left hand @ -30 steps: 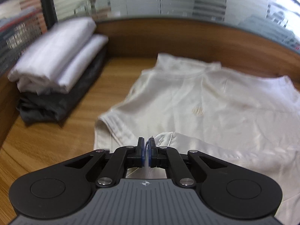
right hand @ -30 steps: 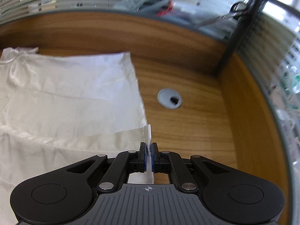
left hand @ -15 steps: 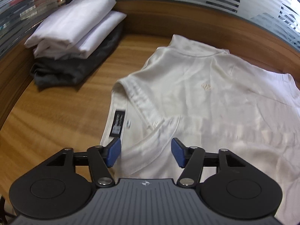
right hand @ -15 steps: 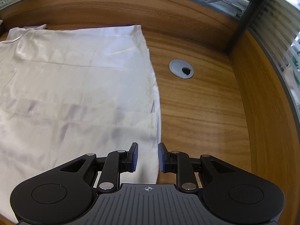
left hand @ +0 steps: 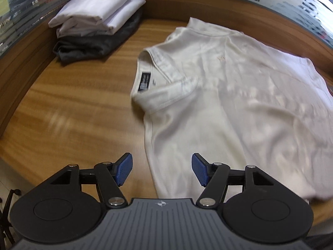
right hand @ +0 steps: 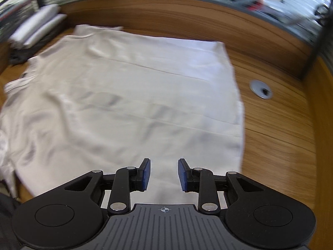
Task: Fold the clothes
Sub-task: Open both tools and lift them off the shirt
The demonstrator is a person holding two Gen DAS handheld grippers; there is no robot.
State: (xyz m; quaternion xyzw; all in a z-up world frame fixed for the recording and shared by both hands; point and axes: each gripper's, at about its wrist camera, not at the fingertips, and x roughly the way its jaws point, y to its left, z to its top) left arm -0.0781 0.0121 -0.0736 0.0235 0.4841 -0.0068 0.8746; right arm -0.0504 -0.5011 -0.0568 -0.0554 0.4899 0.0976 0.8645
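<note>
Motion blur softened both views, and the shirt ran off the right edge of the left view and the left edge of the right one, so its full outline could not be seen. It was a cream, smooth, faintly glossy garment lying flat on the wooden bench, with a ribbed collar, a dark neck label too small to read, and a near sleeve folded in over the chest. The left gripper hovered with fingers spread wide and holding nothing, above the shirt's near edge. The right gripper was likewise parted and empty over the hem end. A stack of folded white and dark cloth sat at the bench's far left corner; a round grey grommet lay beyond the hem.
</note>
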